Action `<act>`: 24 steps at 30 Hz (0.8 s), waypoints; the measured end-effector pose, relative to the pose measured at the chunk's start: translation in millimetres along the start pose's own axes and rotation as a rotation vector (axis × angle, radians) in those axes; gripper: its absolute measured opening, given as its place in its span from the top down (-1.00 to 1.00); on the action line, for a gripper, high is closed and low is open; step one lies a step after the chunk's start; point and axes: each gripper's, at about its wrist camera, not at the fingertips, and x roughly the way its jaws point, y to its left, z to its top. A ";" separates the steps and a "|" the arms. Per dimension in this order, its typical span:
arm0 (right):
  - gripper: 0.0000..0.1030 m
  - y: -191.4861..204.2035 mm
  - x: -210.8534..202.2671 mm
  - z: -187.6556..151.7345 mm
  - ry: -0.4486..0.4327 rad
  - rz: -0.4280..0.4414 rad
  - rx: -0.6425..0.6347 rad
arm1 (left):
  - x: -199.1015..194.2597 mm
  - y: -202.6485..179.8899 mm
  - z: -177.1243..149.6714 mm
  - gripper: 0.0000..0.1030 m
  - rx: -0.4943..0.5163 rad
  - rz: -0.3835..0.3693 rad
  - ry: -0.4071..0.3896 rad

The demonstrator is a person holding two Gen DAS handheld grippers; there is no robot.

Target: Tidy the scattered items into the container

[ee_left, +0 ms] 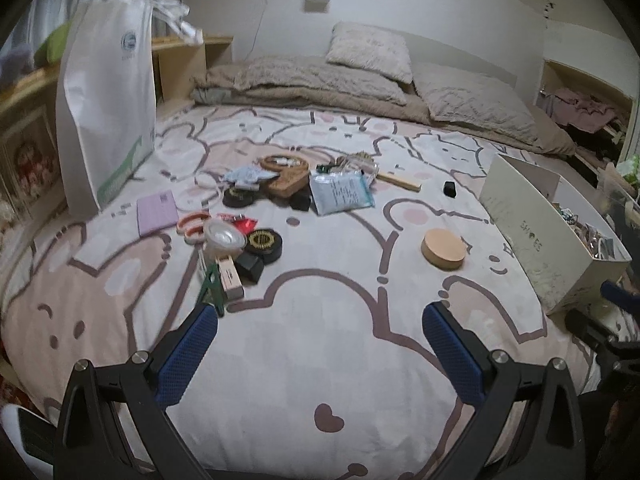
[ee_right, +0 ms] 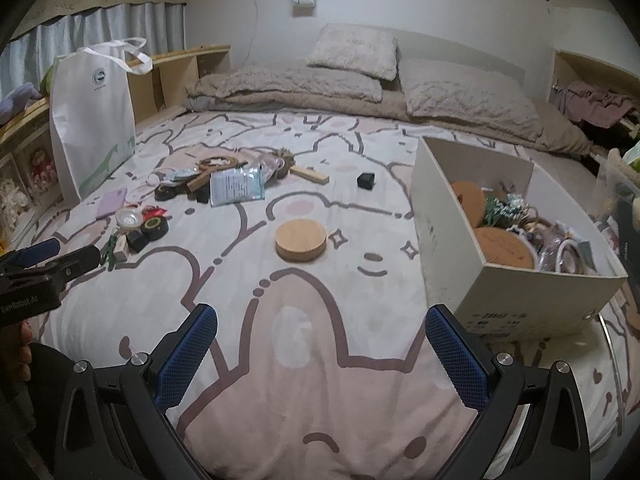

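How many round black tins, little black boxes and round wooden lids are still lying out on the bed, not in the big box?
round black tins: 2
little black boxes: 3
round wooden lid: 1
Total: 6

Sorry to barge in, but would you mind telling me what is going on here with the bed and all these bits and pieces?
A person holding a gripper in each hand is tidying small items off the bed into a box. Both the left gripper and the right gripper are open and empty, held above the bedspread. The box already holds several things, but a wooden disc lies alone mid-bed, and a pile including tape rolls and a packet remains further left.
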 end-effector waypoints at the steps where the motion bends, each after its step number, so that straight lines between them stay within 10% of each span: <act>1: -1.00 0.6 3.9 -1.0 0.009 0.004 0.001 | 3.4 2.4 0.0 -1.00 -0.011 -0.005 0.009; 24: -1.00 12.2 77.6 -31.9 0.200 0.058 -0.019 | 95.4 88.5 24.7 -1.00 -0.272 -0.016 0.221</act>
